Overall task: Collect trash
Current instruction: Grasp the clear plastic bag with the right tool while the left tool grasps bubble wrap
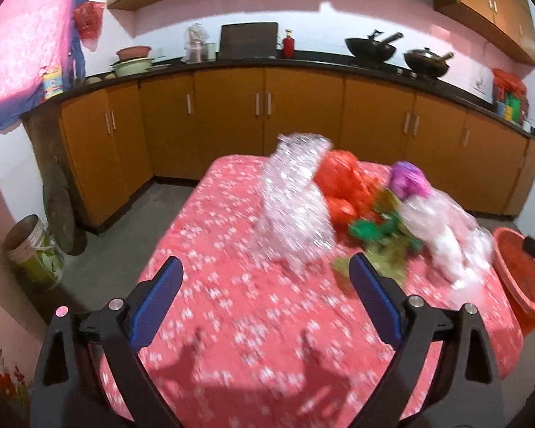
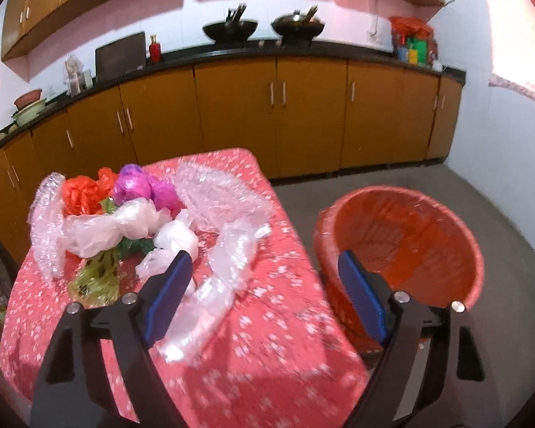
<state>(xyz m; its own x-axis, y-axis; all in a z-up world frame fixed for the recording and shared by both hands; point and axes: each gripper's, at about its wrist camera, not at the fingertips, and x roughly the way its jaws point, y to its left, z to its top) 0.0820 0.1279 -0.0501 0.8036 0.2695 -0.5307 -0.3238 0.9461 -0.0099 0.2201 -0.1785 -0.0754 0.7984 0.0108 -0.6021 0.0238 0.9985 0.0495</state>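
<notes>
Right wrist view: right claw (image 2: 264, 281) released, empty, above clear plastic wrap (image 2: 210, 292) on table (image 2: 267, 349), beside orange basket (image 2: 403, 242). Left claw (image 1: 265, 285) released, near bubble wrap (image 1: 296, 203). Risk: slippery film slides out, drags neighbouring bags off table edge short of basket.

motion blur smeared the white flowers on the red tablecloth (image 1: 232, 303) in both views. the clear bubble wrap (image 1: 296, 199) lost its edges to blur, so where it met the cloth could not be told. the orange basket (image 1: 517, 278) was cut off by the left wrist view's right edge, and a blue finger (image 2: 360, 296) covered part of its near rim in the right wrist view. the green wrapper (image 2: 96, 278) bore dark marks too smeared to read.
</notes>
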